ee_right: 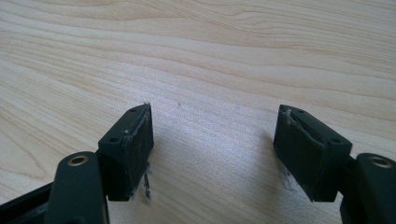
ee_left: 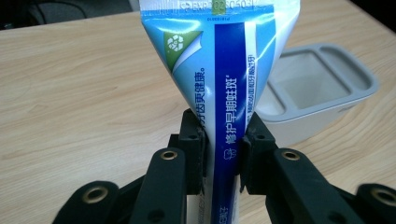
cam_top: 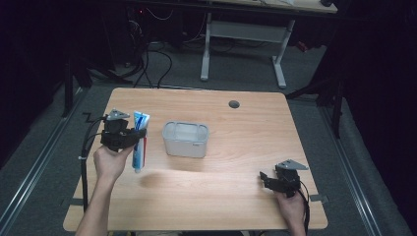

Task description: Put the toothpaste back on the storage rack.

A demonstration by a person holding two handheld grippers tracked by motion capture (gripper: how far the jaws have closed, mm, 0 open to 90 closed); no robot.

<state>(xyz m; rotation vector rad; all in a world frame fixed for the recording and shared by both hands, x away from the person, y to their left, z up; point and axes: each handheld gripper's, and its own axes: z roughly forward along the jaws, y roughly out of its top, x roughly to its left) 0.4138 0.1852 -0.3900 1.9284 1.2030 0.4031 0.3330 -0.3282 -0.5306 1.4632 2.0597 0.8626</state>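
Between the black left claw (ee_left: 223, 140), a soft plastic toothpaste tube (ee_left: 219, 70): blue and white, dark-blue stripe, green recycling patch. Beyond it, a translucent pale-grey plastic box (ee_left: 322, 88) on the light woodgrain desk (ee_left: 84, 93).

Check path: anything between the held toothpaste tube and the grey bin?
Nothing visible. The left gripper is shut on the toothpaste tube, left of the grey bin in the high view. Only bare table lies between them, and the bin's top is open.

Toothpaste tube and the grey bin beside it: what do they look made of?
Toothpaste tube: glossy printed plastic laminate, probably; it catches highlights and flattens to a crimped end. Grey bin: matte, slightly translucent moulded plastic, judging by its rounded rim and divider.
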